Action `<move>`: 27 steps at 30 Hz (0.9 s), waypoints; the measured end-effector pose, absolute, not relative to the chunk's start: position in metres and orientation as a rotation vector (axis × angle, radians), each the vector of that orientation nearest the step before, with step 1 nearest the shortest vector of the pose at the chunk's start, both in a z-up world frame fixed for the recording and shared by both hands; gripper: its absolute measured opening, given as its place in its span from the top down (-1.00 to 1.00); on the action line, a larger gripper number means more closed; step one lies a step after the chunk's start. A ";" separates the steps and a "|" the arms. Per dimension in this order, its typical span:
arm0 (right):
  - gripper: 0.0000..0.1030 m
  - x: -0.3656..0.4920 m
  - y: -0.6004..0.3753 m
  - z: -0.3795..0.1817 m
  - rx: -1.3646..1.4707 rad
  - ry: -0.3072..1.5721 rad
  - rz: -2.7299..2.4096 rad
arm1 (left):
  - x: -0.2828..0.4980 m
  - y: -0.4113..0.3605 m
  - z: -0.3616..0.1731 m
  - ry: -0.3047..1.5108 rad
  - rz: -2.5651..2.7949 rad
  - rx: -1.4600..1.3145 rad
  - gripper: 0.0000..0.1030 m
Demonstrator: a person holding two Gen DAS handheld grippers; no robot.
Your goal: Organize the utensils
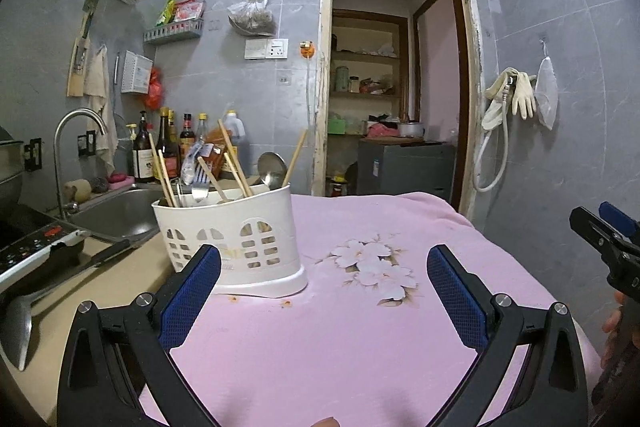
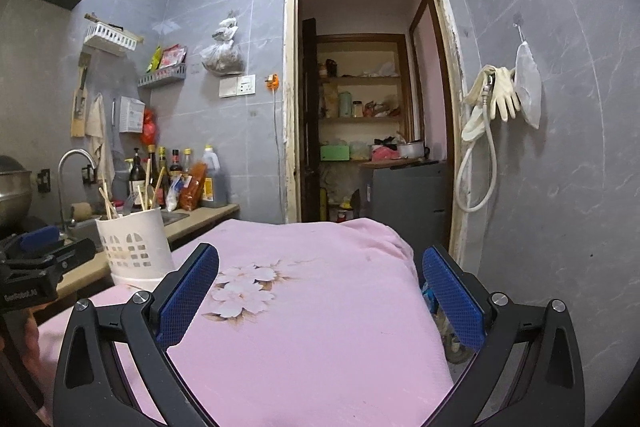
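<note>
A white plastic utensil holder [image 1: 232, 239] stands upright at the left edge of a pink flowered cloth [image 1: 340, 327], beside a steel sink [image 1: 116, 211] and a row of sauce bottles [image 1: 160, 147]. It has arched cut-out windows and a flared base, and it holds several wooden chopsticks [image 1: 236, 163], a metal spoon [image 1: 272, 169] and a fork [image 1: 200, 183], all leaning at mixed angles. The holder looks light, stiff and easy to tip. The chopsticks are thin and light and best pinched near their upper ends; the spoon is smooth and likely slippery. The left gripper [image 1: 324, 291] hovers just in front of the holder with its 2 blue-padded fingers spread and empty. The right gripper [image 2: 320, 291] is likewise spread wide, holding nothing, over the cloth.
</note>
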State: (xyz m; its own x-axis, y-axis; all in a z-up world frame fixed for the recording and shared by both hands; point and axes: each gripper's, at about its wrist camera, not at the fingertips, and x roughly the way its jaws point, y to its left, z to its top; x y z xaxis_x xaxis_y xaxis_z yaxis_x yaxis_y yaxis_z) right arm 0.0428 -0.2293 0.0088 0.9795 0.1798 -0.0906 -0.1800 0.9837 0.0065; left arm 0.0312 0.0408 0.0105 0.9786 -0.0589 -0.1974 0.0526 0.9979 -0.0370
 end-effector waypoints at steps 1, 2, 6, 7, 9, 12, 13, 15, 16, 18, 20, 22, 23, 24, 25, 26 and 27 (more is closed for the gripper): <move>-1.00 0.042 -0.229 0.008 -0.005 0.091 0.179 | 0.031 0.041 0.010 0.198 -0.054 -0.031 -0.96; -1.00 0.042 -0.228 0.008 -0.008 0.091 0.177 | 0.031 0.041 0.010 0.199 -0.052 -0.031 -0.96; -1.00 0.043 -0.228 0.008 -0.009 0.091 0.179 | 0.031 0.043 0.009 0.197 -0.051 -0.039 -0.96; -1.00 0.043 -0.228 0.007 -0.009 0.090 0.179 | 0.031 0.044 0.009 0.196 -0.052 -0.041 -0.96; -1.00 0.043 -0.228 0.007 -0.009 0.092 0.179 | 0.031 0.044 0.010 0.195 -0.052 -0.041 -0.96; -1.00 0.042 -0.228 0.008 -0.008 0.088 0.177 | 0.031 0.043 0.010 0.193 -0.049 -0.039 -0.96; -1.00 0.043 -0.228 0.008 -0.009 0.089 0.177 | 0.031 0.043 0.010 0.194 -0.050 -0.038 -0.96; -1.00 0.043 -0.228 0.008 -0.008 0.090 0.180 | 0.030 0.043 0.011 0.192 -0.049 -0.037 -0.96; -1.00 0.043 -0.228 0.008 -0.010 0.089 0.179 | 0.030 0.043 0.011 0.191 -0.049 -0.038 -0.96; -1.00 0.043 -0.228 0.008 -0.009 0.089 0.178 | 0.030 0.043 0.011 0.189 -0.050 -0.037 -0.96; -1.00 0.043 -0.228 0.008 -0.007 0.089 0.179 | 0.030 0.043 0.011 0.188 -0.050 -0.036 -0.96; -1.00 0.043 -0.228 0.008 -0.009 0.090 0.178 | 0.030 0.043 0.011 0.190 -0.048 -0.035 -0.96; -1.00 0.043 -0.228 0.008 -0.009 0.089 0.178 | 0.030 0.043 0.011 0.189 -0.049 -0.035 -0.96; -1.00 0.043 -0.228 0.008 -0.008 0.089 0.178 | 0.030 0.044 0.011 0.189 -0.049 -0.036 -0.96; -1.00 0.043 -0.228 0.008 -0.008 0.089 0.179 | 0.029 0.044 0.011 0.188 -0.048 -0.035 -0.96; -1.00 0.043 -0.228 0.008 -0.009 0.089 0.178 | 0.029 0.044 0.012 0.188 -0.047 -0.035 -0.96; -1.00 0.043 -0.228 0.008 -0.010 0.089 0.178 | 0.029 0.044 0.012 0.188 -0.046 -0.035 -0.96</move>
